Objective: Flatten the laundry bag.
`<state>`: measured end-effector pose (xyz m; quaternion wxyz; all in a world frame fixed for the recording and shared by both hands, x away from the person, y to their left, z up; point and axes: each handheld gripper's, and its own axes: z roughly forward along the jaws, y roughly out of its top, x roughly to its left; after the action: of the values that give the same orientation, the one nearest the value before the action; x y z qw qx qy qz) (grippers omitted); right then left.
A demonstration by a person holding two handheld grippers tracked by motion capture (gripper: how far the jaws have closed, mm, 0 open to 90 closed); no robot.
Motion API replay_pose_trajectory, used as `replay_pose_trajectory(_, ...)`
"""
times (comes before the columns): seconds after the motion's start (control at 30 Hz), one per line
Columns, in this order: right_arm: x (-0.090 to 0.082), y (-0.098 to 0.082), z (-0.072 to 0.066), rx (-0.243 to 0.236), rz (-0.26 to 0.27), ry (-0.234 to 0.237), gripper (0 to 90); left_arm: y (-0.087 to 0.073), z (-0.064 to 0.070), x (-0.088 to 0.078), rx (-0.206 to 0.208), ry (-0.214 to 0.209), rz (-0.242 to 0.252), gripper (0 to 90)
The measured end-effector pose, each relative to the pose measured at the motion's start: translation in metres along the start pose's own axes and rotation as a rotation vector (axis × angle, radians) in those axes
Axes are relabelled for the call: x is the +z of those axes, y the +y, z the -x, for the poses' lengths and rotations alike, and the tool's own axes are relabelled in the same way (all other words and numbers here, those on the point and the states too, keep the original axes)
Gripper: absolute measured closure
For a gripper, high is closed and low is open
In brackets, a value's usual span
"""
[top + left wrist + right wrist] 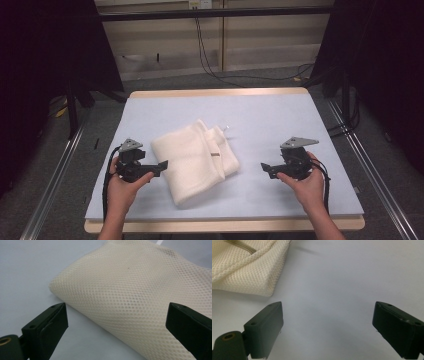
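Bare forearms; black left gripper (161,167), right gripper (265,169); grey three-cornered top plates; black trailing cables.

the folded mesh bag (130,297) runs off the right and near edges of the left gripper view, so its far layers are cut away. in the right gripper view it (244,267) is clipped at the left and top edges — a dark strip (242,247) there is cut short. in the high view a small brown mark (215,154) and a white tag (227,129) on the bag are too small to tell, and the person's forearms leave at the near edge.
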<state>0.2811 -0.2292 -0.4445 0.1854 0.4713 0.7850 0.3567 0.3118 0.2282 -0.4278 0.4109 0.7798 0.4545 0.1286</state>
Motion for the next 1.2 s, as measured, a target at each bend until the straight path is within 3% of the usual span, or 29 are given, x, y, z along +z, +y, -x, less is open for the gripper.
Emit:
replay_pose_trajectory(0.17,0.011,0.0,-0.002,0.002,-0.019,-0.006,11.0,0.002,0.007,-0.001,0.03,-0.017,-0.024,4.0)
replay_pose_trajectory(0.23,0.012,0.0,-0.002,0.007,-0.018,-0.002,11.8,0.001,0.009,0.0,0.022,-0.024,-0.02,4.0)
replay_pose_trajectory(0.4,0.017,0.002,-0.005,0.01,-0.007,0.011,13.9,0.001,0.019,0.001,0.04,-0.033,-0.034,4.4)
replay_pose_trajectory(0.57,0.025,0.007,-0.013,0.009,0.0,0.021,16.8,-0.001,0.034,0.005,0.054,-0.07,-0.045,4.8)
replay_pose_trajectory(0.73,0.035,0.013,-0.024,-0.035,0.004,0.053,22.8,-0.003,0.045,0.003,0.075,-0.084,-0.06,5.3)
replay_pose_trajectory(0.93,0.04,0.017,-0.031,-0.032,0.004,0.085,26.0,-0.005,0.051,0.0,0.086,-0.083,-0.057,5.2)
replay_pose_trajectory(1.07,0.044,0.019,-0.035,-0.038,0.004,0.111,29.4,-0.007,0.06,0.001,0.118,-0.07,-0.069,5.8)
replay_pose_trajectory(1.2,0.046,0.021,-0.04,-0.047,-0.001,0.142,32.6,-0.009,0.07,0.004,0.148,-0.092,-0.075,5.1)
